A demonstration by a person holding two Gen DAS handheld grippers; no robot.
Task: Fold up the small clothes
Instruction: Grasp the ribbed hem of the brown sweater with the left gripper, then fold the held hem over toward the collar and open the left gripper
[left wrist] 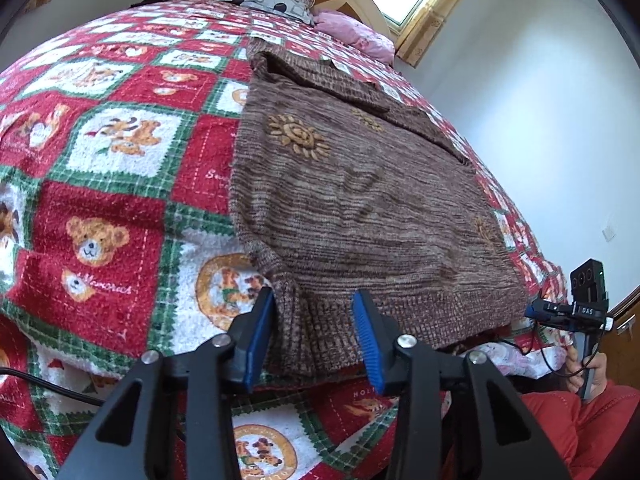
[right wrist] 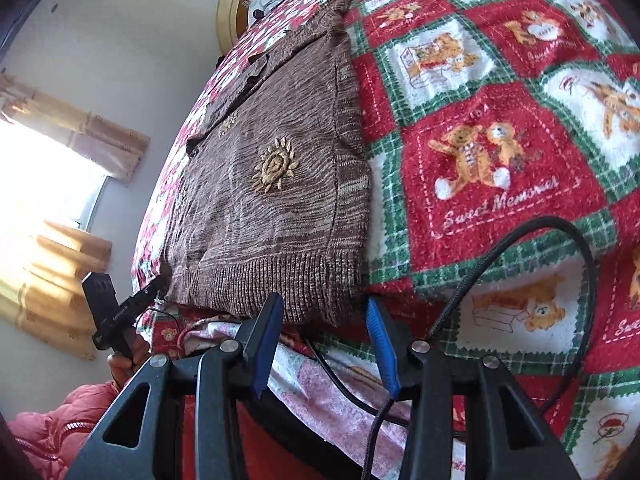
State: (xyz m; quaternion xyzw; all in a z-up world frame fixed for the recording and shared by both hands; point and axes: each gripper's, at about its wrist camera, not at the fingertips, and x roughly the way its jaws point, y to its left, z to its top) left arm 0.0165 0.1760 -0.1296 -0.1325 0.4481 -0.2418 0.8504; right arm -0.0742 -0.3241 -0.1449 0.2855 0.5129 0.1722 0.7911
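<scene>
Bed (left wrist: 100, 200) with teddy-bear quilt carries a brown knit sweater (left wrist: 352, 200), spread flat, ribbed hem hanging over the near edge toward six o'clock. Grey patterned pillow (left wrist: 268, 0) at twelve o'clock by the headboard. Left gripper (left wrist: 316, 336) part open, hem corner between its blue pads; contact appears likely but cannot be confirmed. Right gripper (right wrist: 324, 344) part open at the opposite hem corner, pads just below the fabric, holding nothing.
</scene>
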